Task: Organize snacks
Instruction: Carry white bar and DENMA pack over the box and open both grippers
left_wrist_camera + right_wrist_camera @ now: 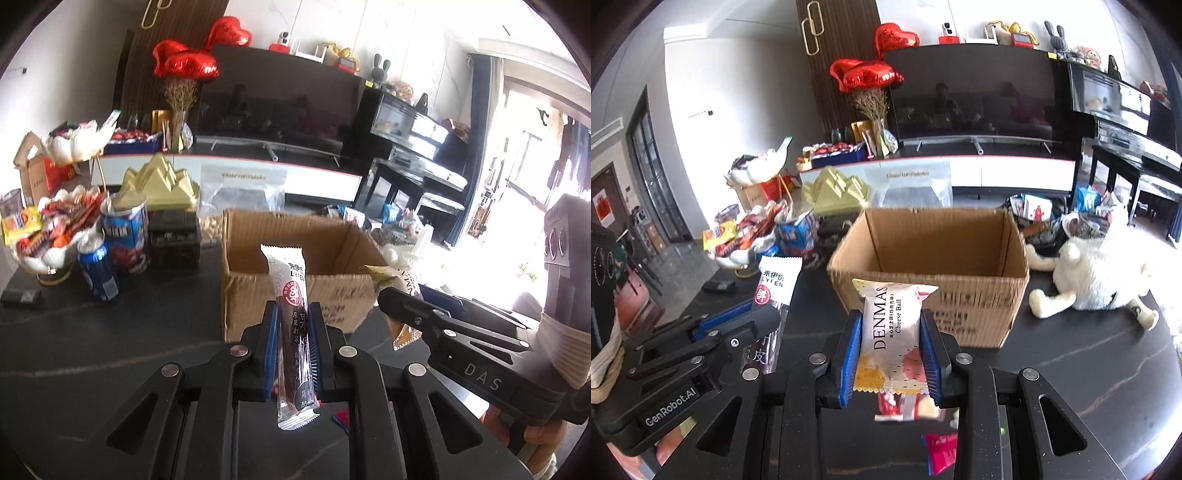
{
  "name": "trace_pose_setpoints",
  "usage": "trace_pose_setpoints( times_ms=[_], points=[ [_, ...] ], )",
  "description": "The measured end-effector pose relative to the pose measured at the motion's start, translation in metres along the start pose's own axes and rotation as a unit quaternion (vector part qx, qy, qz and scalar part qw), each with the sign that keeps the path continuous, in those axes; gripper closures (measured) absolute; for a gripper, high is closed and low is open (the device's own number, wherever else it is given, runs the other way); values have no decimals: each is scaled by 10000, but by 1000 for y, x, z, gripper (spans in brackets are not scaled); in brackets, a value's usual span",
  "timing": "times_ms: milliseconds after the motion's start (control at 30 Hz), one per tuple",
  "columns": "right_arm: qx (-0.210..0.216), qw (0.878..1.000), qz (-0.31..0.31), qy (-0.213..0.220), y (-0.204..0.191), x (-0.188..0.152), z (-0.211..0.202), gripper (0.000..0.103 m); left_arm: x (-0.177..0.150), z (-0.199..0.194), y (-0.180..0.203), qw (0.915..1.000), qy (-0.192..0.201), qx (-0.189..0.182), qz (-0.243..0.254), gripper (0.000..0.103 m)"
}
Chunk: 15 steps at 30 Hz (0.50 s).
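Now both tongs hold a snack, just in front of the cardboard box (pixel 934 273). The left gripper (pixel 293 343) squeezes a long fruit strip (pixel 291 314). The right gripper (pixel 890 347) squeezes a Cheese Ball pack (pixel 894 325). I think each should go over the box's open top, then let go, one at a time so they don't bump.

cardboard box (pixel 929 280) mid-table | snack bowl (pixel 738 240) left (cans beside) | plush toy (pixel 1097 277) right
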State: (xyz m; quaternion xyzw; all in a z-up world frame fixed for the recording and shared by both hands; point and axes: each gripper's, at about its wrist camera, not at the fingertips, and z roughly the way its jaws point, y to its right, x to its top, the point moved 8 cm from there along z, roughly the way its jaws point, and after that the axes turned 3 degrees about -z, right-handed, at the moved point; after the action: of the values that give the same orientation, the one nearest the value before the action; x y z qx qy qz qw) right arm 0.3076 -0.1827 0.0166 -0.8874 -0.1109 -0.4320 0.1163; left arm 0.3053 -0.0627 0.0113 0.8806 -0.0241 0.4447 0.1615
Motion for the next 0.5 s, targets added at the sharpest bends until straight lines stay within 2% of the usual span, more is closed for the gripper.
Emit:
trace_pose_setpoints(
  times_ms=[167,500],
  points=[
    [-5,10000,2,99,5,20,1,71,22,1,6,9997,162,-6,195,86],
    [-22,9999,30,160,18,50,19,71,59,25,11,9992,187,-145,324,86]
  ],
)
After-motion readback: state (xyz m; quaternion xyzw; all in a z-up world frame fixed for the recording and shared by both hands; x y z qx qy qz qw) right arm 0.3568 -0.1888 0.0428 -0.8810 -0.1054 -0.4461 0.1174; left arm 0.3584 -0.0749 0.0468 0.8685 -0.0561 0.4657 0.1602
